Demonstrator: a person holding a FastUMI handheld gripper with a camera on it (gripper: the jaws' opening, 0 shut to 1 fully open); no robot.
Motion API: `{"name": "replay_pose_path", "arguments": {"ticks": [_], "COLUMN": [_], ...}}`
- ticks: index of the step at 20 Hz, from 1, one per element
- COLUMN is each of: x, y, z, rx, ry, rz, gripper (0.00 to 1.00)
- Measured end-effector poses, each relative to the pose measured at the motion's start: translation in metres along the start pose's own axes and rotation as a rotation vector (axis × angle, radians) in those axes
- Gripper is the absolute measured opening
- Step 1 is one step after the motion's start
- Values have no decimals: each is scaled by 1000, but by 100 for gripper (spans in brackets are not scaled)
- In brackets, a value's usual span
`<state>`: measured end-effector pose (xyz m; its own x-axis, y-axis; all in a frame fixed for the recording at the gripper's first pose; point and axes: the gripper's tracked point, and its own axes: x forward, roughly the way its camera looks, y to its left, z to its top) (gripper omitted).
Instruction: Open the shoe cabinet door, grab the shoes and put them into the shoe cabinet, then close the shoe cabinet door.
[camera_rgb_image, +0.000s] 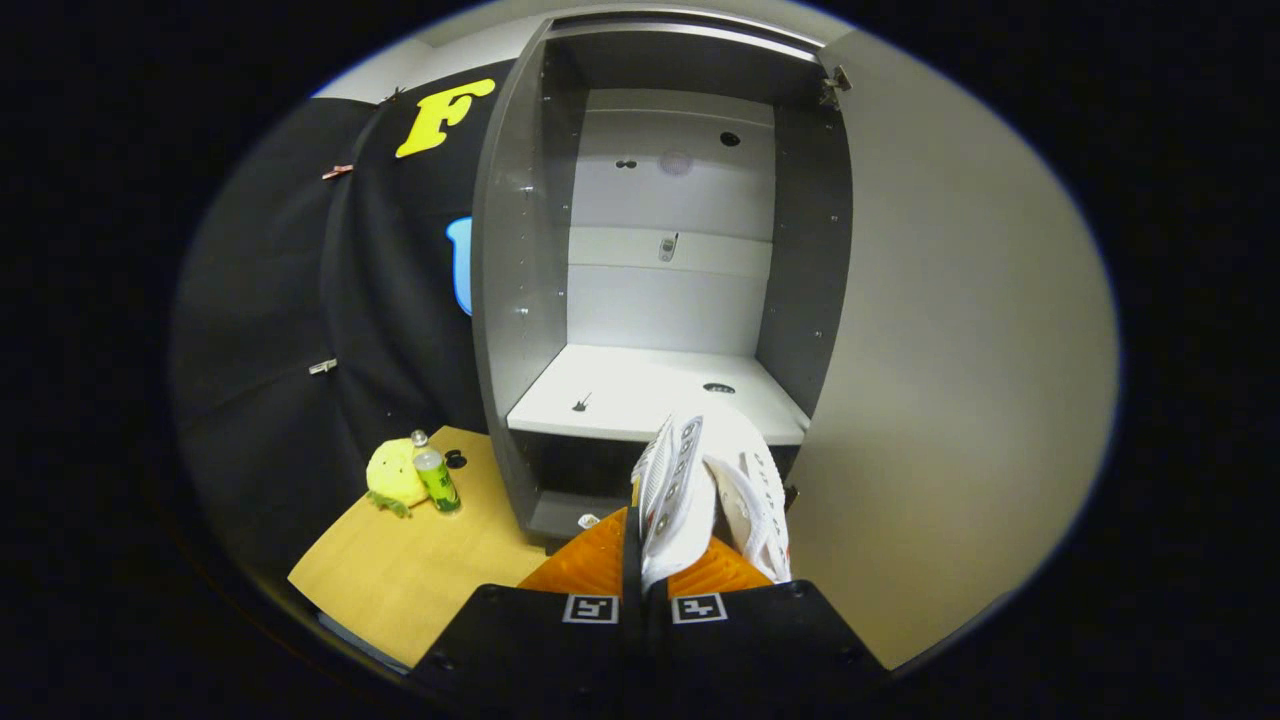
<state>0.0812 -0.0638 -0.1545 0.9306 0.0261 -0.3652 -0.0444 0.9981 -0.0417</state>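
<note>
The gripper (668, 560), its fingers pinching a pair of white shoes (712, 490), holds them just in front of the open shoe cabinet (520, 300), so placing is under way; next it likely must reach forward onto the white shelf (620, 395).

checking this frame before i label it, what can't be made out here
- Gripper, gripper view: shut on the white shoe; the pads' contact is hidden by the shoe.
- Shoe's far side: turned away; whether one shoe or two is unclear.
- Cabinet's lower compartment: dark, partly behind the shoe.
- Small marks on the shelf: too small to identify.
- Green bottle's label: too small.
</note>
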Motion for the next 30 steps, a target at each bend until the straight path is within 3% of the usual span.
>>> {"name": "replay_pose_path", "arguments": {"ticks": [8,19,30], "x": [93,239,298], "y": [13,10,17], "z": [54,77,72], "rx": [-11,-14,16], "ry": [-2,62,109], "rz": [-26,-15,22], "gripper": [5,4,4]}}
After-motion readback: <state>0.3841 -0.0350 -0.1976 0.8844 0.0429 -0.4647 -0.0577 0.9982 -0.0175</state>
